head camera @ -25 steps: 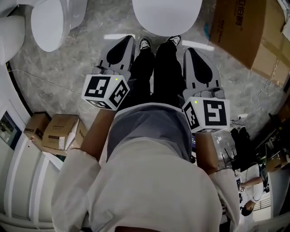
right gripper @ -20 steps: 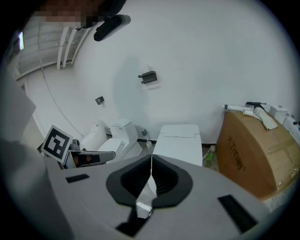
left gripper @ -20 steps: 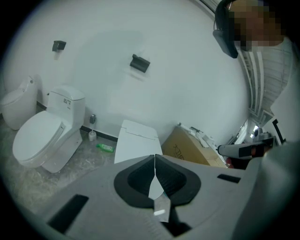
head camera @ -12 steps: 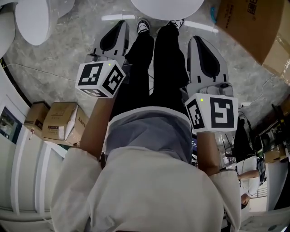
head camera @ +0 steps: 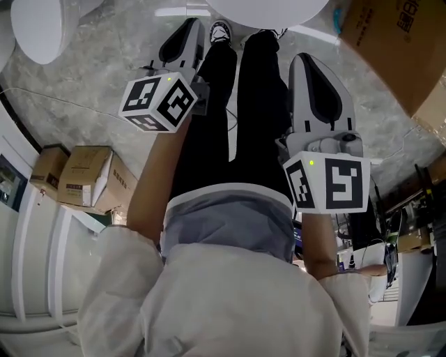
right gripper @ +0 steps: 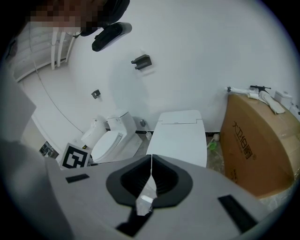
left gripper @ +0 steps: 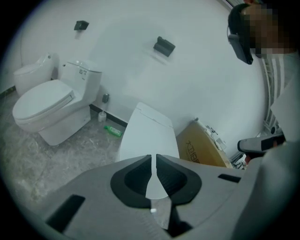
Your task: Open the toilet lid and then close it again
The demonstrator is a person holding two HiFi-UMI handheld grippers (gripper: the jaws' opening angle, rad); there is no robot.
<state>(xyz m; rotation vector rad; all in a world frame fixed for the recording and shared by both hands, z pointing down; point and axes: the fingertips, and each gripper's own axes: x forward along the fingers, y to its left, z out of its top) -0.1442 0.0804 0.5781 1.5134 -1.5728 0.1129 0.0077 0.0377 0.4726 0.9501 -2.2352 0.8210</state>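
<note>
The white toilet (right gripper: 180, 133) stands straight ahead with its flat lid down, and the left gripper view shows it as well (left gripper: 147, 136). Only its front rim (head camera: 268, 8) reaches the top edge of the head view, just beyond the person's shoes. My left gripper (head camera: 191, 26) hangs beside the left leg, short of the bowl, with its jaws shut on nothing (left gripper: 153, 161). At the right leg my right gripper (head camera: 304, 60) is likewise shut and empty (right gripper: 151, 164). Neither touches the toilet.
A second white toilet (left gripper: 49, 103) stands to the left, with a brush (left gripper: 103, 112) and a green bottle (left gripper: 112, 130) between the two. A large cardboard box (right gripper: 260, 140) sits close on the right. Small cartons (head camera: 83, 178) lie on the floor at my left.
Both grippers have sunk lower beside the legs, the left one more and with a slight roll. In the head view the toilet has slid toward the top edge.
</note>
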